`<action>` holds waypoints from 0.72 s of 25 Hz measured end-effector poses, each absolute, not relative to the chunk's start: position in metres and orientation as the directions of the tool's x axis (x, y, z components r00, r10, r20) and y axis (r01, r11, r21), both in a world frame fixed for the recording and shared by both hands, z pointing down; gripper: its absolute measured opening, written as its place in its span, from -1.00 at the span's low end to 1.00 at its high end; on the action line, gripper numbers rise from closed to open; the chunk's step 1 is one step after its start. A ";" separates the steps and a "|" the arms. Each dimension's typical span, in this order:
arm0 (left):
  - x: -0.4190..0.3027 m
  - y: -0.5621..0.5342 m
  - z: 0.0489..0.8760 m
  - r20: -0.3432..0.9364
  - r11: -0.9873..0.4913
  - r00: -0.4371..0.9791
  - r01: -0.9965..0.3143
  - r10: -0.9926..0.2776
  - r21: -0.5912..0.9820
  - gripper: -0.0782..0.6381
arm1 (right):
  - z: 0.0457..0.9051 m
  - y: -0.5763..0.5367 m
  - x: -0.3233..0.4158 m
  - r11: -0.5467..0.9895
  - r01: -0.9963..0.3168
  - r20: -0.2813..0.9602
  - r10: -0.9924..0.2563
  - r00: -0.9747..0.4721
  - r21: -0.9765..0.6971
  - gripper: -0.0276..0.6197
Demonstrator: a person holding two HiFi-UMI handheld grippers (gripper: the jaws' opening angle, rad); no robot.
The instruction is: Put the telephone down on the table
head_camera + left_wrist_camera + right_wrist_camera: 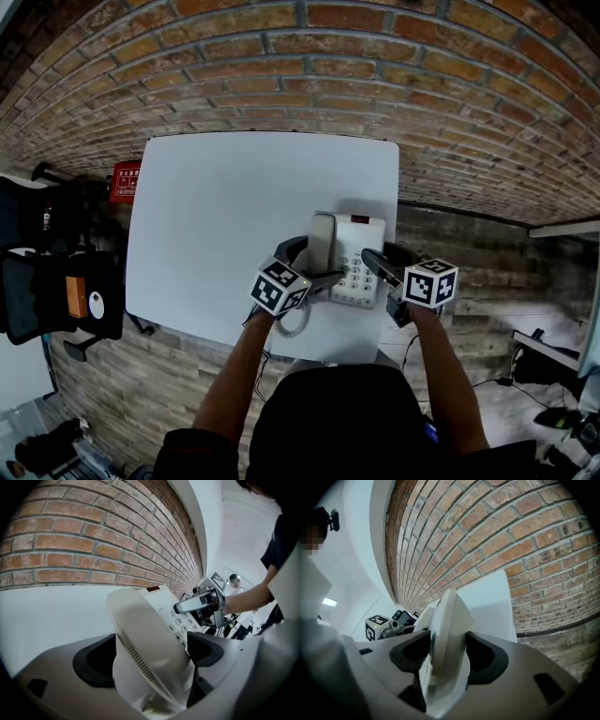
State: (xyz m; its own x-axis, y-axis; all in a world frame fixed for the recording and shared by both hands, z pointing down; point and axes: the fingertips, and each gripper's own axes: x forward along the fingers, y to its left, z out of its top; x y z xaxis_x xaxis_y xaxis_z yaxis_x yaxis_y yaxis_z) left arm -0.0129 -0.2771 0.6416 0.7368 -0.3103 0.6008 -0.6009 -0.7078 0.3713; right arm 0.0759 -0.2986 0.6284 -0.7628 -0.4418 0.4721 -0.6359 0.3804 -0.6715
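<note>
The telephone (361, 253) sits over the near right part of the counter (216, 206). The grippers cover its near edge, so I cannot tell whether its underside touches the surface. The handset (322, 242) lies along the telephone's left side, its lower end hidden behind the left gripper (309, 262). Only a loop of the coiled cord (295, 323) shows, just in front of the telephone.

In the left gripper view, the jaws are closed around the handset (145, 644), one dark pad on each side. The right gripper (380, 267) comes in at the telephone's right side. In its own view the jaws clamp the edge of the telephone (447, 639), which stands edge-on between them. Both forearms reach forward from the person's body, and the marker cubes face up.

The telephone is smooth off-white plastic with a block of pale round keys (180, 620). The handset is rounded and cream, with a row of fine slots. The counter is plain matte white with rounded corners. Behind the telephone rises a red brick wall (375, 75).
</note>
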 end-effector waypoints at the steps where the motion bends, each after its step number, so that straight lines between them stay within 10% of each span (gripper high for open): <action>1: -0.014 -0.277 0.641 0.599 -0.707 0.737 -0.603 -0.313 0.371 0.58 | 0.629 -0.298 0.076 0.378 -0.636 0.473 -0.443 -0.762 -0.672 -0.16; 18: -0.040 -0.276 0.601 0.593 -0.742 0.708 -0.618 -0.383 0.259 0.15 | 0.638 -0.302 0.080 0.337 -0.663 0.507 -0.446 -0.737 -0.668 -0.16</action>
State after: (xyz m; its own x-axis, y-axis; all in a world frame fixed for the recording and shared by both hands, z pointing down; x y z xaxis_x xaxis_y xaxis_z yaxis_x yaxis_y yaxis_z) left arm -0.0398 -0.2761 0.6006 0.7083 -0.3825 0.5933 -0.6181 -0.7420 0.2594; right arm 0.0796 -0.3019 0.6377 -0.7375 -0.4458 0.5073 -0.6633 0.3369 -0.6682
